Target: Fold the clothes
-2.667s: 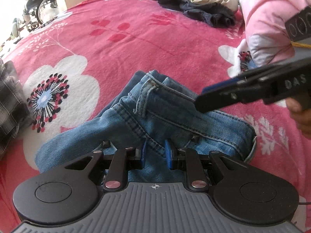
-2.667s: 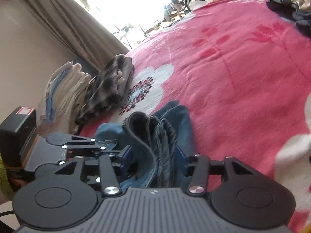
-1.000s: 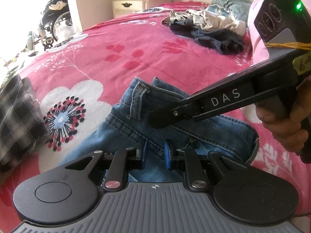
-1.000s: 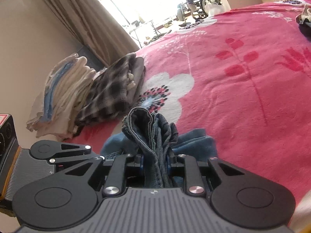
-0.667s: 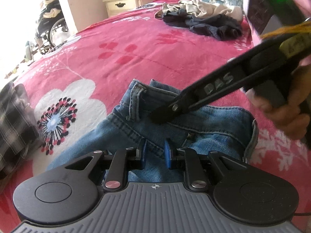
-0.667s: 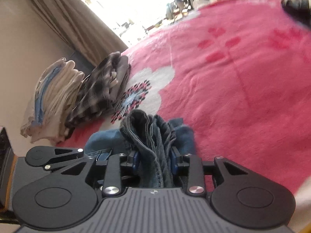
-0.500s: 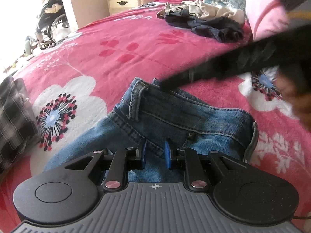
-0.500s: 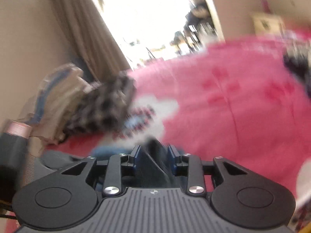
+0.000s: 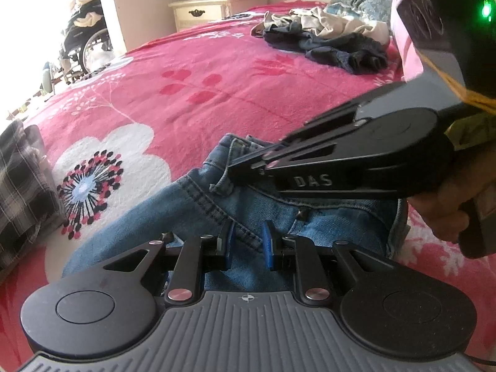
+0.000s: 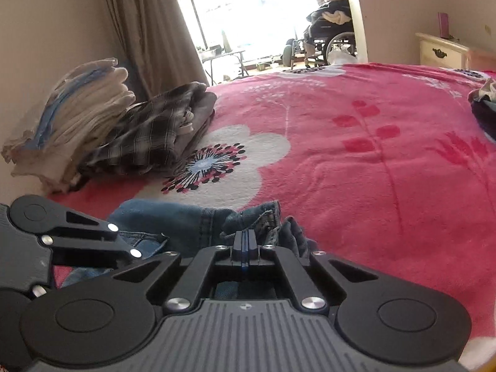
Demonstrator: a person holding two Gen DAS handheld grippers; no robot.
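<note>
A folded pair of faded blue denim jeans (image 9: 279, 214) lies on the bed's pink fleece blanket with white flowers (image 9: 192, 93), near the bed's front edge. The left gripper (image 9: 247, 241) has its blue-padded fingers (image 9: 267, 241) narrowly apart, pinching a seam of the jeans. The right gripper (image 10: 245, 246), held in a hand (image 9: 455, 204), has its fingers closed together with no cloth between them, its tip at the waistband. A folded grey plaid garment (image 10: 155, 133) and a stack of folded white cloth (image 10: 80, 114) sit at the bed's left edge; unfolded dark clothes (image 9: 334, 46) lie at the far side.
</note>
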